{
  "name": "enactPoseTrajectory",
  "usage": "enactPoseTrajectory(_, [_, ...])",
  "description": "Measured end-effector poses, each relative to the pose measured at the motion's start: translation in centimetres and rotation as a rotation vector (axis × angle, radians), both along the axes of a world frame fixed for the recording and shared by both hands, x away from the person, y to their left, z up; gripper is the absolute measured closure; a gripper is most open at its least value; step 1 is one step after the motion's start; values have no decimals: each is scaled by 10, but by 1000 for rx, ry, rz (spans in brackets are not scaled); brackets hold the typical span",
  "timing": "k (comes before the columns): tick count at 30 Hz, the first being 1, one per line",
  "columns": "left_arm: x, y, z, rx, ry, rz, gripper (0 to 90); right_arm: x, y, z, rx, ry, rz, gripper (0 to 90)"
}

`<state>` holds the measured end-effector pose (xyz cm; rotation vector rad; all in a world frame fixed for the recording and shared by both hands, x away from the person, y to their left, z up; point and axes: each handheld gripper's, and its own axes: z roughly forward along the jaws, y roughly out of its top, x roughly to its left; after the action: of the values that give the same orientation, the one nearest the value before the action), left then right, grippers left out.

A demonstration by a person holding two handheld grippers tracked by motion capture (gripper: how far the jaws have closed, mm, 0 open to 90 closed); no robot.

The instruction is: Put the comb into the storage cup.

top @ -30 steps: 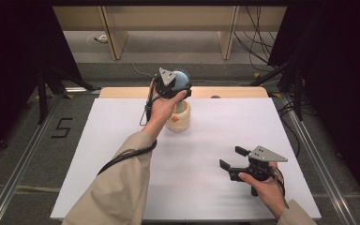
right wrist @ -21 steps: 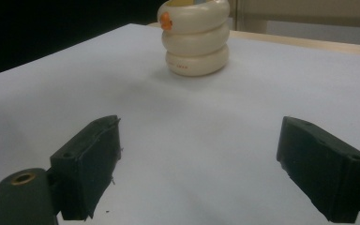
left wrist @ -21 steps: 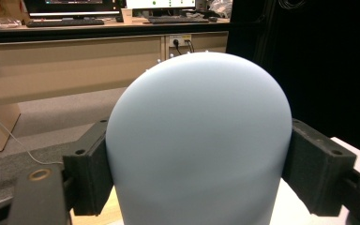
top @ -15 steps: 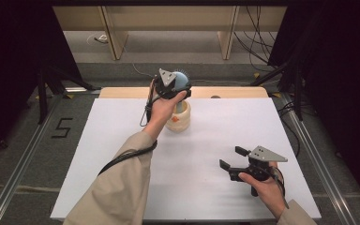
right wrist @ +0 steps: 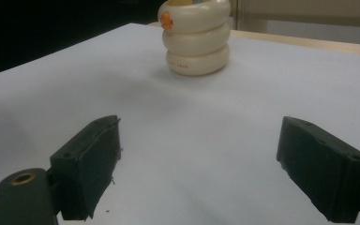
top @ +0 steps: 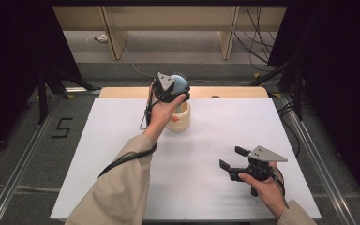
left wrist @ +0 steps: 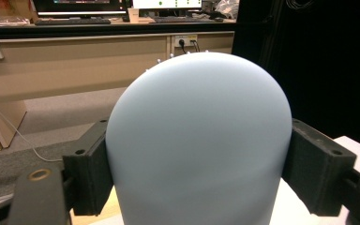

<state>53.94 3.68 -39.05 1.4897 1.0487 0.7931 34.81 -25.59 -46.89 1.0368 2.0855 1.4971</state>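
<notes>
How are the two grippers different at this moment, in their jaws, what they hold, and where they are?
The left gripper has its jaws shut on a pale blue dome; the right gripper has its jaws wide apart with nothing between them. The left gripper is held up at the far edge, above the cream ringed holder; the right gripper is low, near the table's near right corner. Both have black jaws and a grey plate.

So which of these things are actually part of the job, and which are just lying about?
Part of the job:
- pale blue dome, clamped in the left tool
- cream ringed container beneath it

Just about:
- right tool, open, idle over the white table
- cables on the floor
</notes>
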Motion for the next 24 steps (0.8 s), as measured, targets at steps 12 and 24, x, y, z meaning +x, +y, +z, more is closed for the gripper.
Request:
enactPoseTrajectory(12, [-10,3,-1,6,-5,-5,195,0,0,0,-6,1,1,147])
enactPoseTrajectory(24, [-30,12,-2,13,-4,-22,190,-1,1,0,-7,7,0,147])
